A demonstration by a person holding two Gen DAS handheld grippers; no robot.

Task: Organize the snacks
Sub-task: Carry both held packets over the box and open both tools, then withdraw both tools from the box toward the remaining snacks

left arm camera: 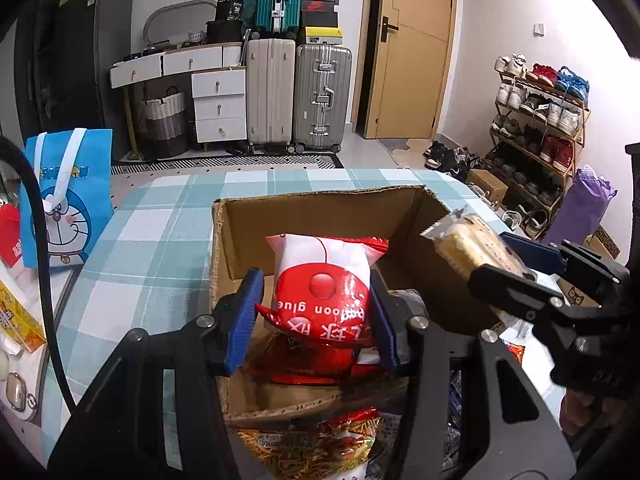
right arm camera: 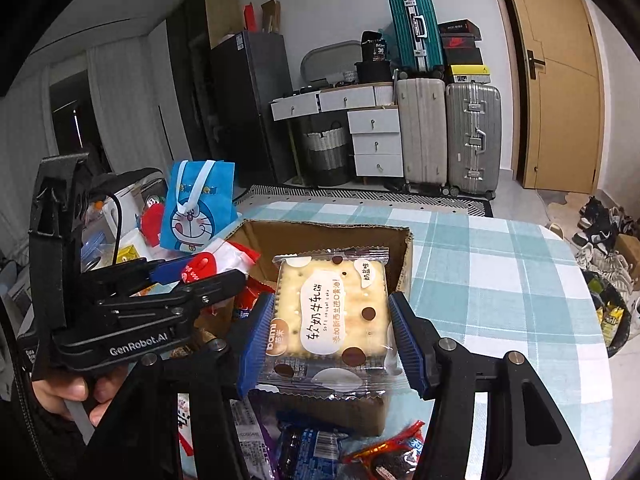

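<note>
Ribbed blue pads of the left gripper point(left arm camera: 316, 316) are clamping a glossy red-and-white pouch point(left arm camera: 324, 280), print reading "…oon glue", held over the open corrugated cardboard box point(left arm camera: 320, 216). Right gripper point(right arm camera: 332, 336) is squeezing one square clear-wrapped cracker pack point(right arm camera: 330, 312), labelled "Soft nougat cake" and "bami", at the box's 6 o'clock edge. Second gripper body is reading "GenRobot.AI". Loose crinkly wrappers point(right arm camera: 320, 448) are lying at 6 o'clock on the checked teal tablecloth point(right arm camera: 500, 280). One blue Doraemon bag point(left arm camera: 68, 196) is standing at 9 o'clock.
</note>
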